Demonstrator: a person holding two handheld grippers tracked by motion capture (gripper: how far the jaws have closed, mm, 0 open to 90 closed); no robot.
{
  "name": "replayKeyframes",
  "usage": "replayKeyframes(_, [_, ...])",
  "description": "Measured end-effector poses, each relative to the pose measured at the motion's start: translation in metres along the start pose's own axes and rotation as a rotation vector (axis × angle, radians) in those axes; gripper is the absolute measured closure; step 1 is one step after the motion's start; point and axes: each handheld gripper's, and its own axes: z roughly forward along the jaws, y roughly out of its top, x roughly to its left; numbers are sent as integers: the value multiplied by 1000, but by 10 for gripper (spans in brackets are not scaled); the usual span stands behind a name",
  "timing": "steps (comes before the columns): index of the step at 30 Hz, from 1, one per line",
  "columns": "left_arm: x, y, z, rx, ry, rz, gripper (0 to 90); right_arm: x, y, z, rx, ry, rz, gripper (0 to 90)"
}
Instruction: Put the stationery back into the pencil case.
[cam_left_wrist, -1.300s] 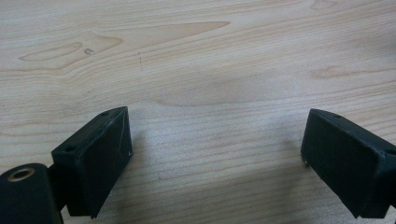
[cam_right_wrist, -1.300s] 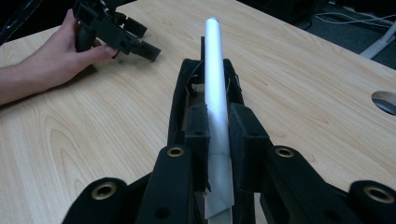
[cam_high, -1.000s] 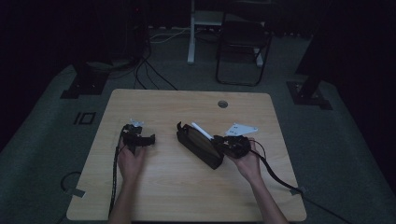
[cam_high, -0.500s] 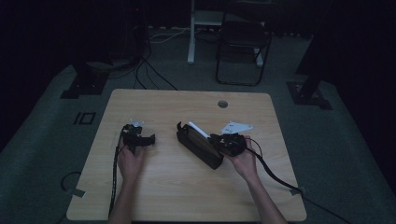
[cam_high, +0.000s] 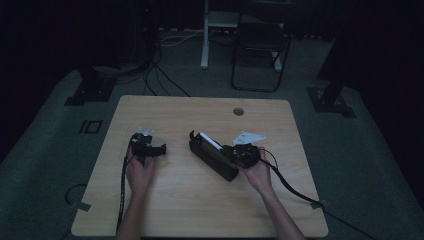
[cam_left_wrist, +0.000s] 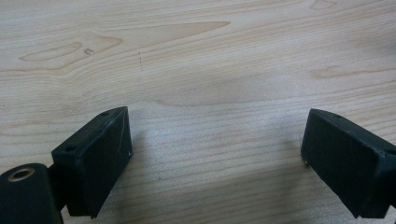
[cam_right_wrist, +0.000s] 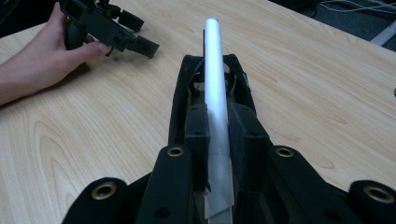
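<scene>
On a pale wooden tabletop (cam_high: 200, 200), the right hand-held gripper (cam_right_wrist: 218, 140), edged inward, clamps a white flat stylus-like bar (cam_right_wrist: 215, 93) over a black pouch (cam_high: 212, 156); the left hand-held gripper (cam_left_wrist: 215, 154) gapes.

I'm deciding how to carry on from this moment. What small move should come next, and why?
Probably bring the left gripper across to steady the black pouch. The right gripper is shut on a flat silver-white piece standing in the pouch's open mouth, while the left gripper's jaws stand wide open over bare table, holding nothing. Whether the piece is going in or out I cannot tell.
</scene>
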Motion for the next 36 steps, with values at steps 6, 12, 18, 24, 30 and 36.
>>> replayKeyframes(6, [0,0,0,0,0,0,91,1,-2,3,9,-7,-1,787])
replayKeyframes(12, [0,0,0,0,0,0,91,1,-3,7,16,-5,2,787])
replayKeyframes(18, [0,0,0,0,0,0,91,2,-5,10,26,-3,-7,787])
replayKeyframes(24, [0,0,0,0,0,0,91,3,-6,12,33,-2,-8,787])
replayKeyframes(30, [0,0,0,0,0,0,91,3,-8,15,44,-4,-12,787])
replayKeyframes(36, [0,0,0,0,0,0,91,2,-9,19,50,-9,-7,787])
